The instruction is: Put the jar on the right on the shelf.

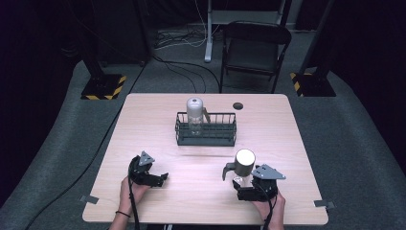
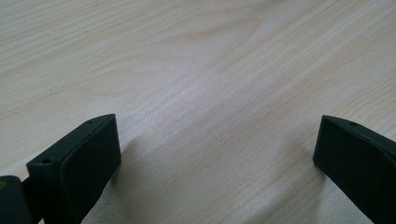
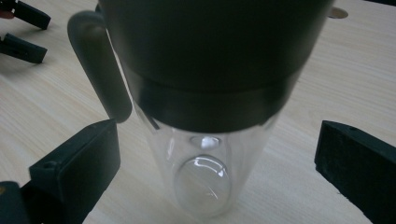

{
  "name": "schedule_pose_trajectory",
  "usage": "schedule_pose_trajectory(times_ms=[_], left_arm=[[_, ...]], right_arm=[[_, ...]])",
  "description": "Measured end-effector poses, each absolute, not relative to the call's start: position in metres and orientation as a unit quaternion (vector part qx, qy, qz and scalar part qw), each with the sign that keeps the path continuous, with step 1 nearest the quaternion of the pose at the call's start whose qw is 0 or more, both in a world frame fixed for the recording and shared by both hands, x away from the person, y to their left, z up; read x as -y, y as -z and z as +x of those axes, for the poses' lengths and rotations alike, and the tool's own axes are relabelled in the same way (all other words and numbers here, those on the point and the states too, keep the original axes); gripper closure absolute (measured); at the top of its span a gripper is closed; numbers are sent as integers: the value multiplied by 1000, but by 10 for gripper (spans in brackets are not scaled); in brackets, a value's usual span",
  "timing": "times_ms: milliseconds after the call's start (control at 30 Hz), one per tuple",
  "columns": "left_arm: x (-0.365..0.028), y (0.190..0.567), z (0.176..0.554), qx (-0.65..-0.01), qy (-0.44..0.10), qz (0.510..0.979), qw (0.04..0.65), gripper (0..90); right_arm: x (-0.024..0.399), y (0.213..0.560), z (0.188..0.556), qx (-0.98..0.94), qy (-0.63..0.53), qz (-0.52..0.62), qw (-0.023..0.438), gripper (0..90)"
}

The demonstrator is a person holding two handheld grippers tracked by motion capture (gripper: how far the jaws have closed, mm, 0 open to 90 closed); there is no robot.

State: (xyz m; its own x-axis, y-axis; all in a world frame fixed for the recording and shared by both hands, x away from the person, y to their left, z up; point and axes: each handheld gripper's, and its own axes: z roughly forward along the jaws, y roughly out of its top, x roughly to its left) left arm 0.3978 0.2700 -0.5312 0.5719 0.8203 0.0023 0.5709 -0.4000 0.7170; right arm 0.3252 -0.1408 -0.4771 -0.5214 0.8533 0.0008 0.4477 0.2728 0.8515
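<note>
While resting low on tabletop (image 1: 158,112) at left: left gripper (image 1: 162,178), jaws spread wide, nothing between them, bare wood beneath in left gripper view. Further back at centre: dark wire rack (image 1: 206,129) holding one clear bottle (image 1: 194,115) upright at its left end, silver lid up. Small dark round spot (image 1: 238,106) beyond rack to the right. Right of centre, near front edge: second clear bottle (image 1: 244,166) with dark lid and side handle (image 3: 98,65), standing on tabletop. Right gripper (image 1: 238,188) at bottle base, jaws released, one each side, not touching glass.
</note>
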Motion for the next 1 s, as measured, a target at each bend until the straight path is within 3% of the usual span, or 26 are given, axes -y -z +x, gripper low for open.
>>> schedule_pose_trajectory(times_ms=[433, 733, 1000], left_arm=[[-270, 531, 398, -423, -180, 818, 345, 4], [-270, 531, 398, -423, -180, 819, 345, 4], [-270, 531, 398, -422, -180, 819, 345, 4]], right_arm=[[129, 475, 334, -763, -437, 414, 237, 2], [134, 479, 332, -746, -460, 422, 232, 275], [134, 478, 329, -740, -460, 424, 246, 298]])
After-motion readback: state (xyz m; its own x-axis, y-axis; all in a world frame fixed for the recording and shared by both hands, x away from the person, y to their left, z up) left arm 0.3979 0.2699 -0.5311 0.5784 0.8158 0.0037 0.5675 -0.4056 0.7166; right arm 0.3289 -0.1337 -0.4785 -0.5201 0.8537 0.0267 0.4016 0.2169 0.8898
